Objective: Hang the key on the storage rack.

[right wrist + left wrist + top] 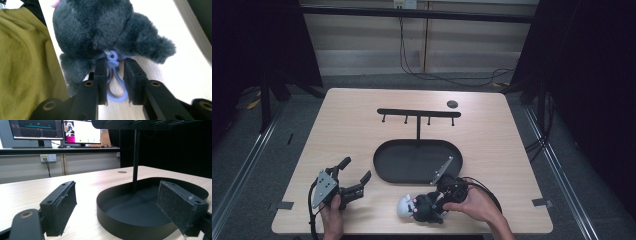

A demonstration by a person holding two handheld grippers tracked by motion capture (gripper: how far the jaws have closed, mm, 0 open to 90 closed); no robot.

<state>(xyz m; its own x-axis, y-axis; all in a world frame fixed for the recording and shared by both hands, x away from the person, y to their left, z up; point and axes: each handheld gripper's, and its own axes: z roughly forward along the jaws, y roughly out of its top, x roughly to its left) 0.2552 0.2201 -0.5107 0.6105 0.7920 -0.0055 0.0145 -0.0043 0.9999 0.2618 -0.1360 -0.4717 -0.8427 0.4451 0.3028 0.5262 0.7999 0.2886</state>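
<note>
A: I'm looking at the big pale wooden table [362, 120] first. The black oval tray [384, 167] sits mid-table, and a thin post rises from its back edge to the hook bar [418, 113] with four pegs.

B: And the toy?

A: The plush toy [414, 206] lies on the table at the near edge, in front of the tray and apart from it: dark grey body, white head to the left. In my right gripper view its fur fills the top, and the lilac clip loop [115, 85] hangs from its underside.

B: Your right claw?

A: My right gripper [114, 82] has its jaws narrowed around that loop, one either side; a sliver of gap shows, so I don't call it pinched.

B: Left?

A: My left gripper [353, 176] rests on the table just left of the tray, jaws spread wide, nothing between them.
</note>
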